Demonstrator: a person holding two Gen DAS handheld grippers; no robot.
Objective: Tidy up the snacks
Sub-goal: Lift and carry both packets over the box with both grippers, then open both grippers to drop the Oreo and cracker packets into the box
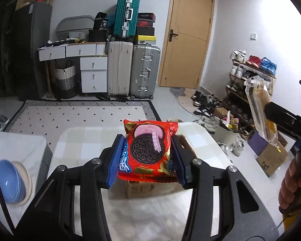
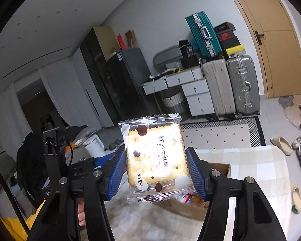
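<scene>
My left gripper (image 1: 147, 158) is shut on a red Oreo packet (image 1: 148, 150), its blue pads pressing both side edges, held above the table. Under it shows part of a cardboard box (image 1: 144, 188). My right gripper (image 2: 155, 166) is shut on a clear cracker packet (image 2: 154, 158) with a square biscuit inside, also lifted above the table. That cracker packet (image 1: 260, 110) appears edge-on at the right of the left wrist view, in the right gripper's black fingers (image 1: 279, 116). The cardboard box (image 2: 190, 206) with several snacks inside lies below the cracker packet.
A table with a checked cloth (image 1: 86, 140) carries the box. Stacked blue and pale bowls (image 1: 12, 180) sit on a white surface at left. Suitcases (image 1: 134, 70), white drawers (image 1: 93, 74), a door (image 1: 188, 36) and a shoe rack (image 1: 250, 76) lie beyond a patterned rug (image 1: 80, 114).
</scene>
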